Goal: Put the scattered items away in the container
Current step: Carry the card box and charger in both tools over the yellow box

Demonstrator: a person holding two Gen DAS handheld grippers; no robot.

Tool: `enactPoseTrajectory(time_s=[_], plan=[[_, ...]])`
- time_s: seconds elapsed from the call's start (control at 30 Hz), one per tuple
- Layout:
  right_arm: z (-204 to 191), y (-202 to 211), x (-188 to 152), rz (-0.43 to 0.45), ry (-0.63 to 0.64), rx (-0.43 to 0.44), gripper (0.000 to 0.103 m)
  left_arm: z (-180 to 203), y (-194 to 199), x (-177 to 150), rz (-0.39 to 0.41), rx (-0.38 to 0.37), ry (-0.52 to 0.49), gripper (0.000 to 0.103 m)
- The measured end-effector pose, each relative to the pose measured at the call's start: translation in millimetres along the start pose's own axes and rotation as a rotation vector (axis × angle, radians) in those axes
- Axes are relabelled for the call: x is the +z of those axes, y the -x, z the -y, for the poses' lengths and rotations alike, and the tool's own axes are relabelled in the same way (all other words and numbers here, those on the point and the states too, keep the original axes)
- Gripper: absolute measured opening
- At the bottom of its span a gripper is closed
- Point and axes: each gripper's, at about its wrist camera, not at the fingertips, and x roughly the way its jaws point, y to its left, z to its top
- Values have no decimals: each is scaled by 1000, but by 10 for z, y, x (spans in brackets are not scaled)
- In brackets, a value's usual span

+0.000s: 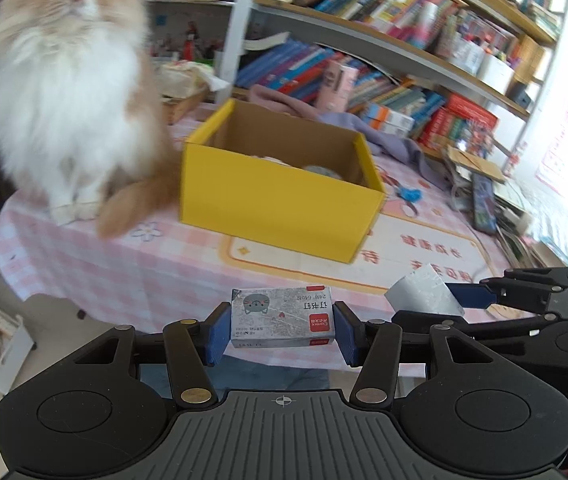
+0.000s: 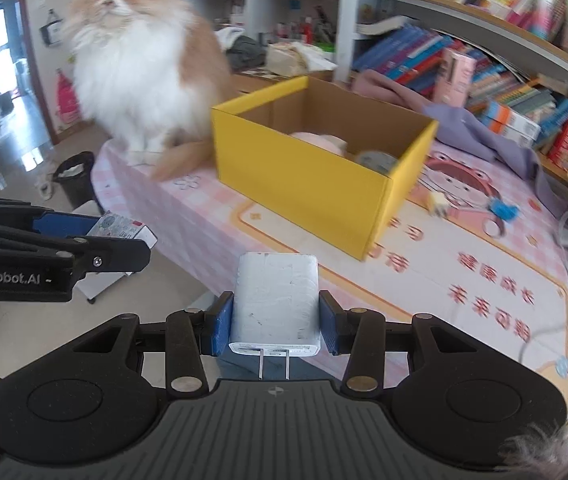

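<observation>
staple box (image 1: 281,317) clamped in left jaws — white charger (image 2: 275,304) clamped in right, near yellow box (image 2: 316,184).

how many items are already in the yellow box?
2 visible: a pale pink rounded item toward the middle of the yellow box, and a grey round item beside it near the right wall. The front wall hides the floor, so more may be inside.
</observation>
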Motion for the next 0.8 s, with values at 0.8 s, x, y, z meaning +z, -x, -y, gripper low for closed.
enactPoseTrajectory(time_s=[0.8], plan=[[197,-378,572,54,25,36,42,-99,-306,525,62,6,-47,52]])
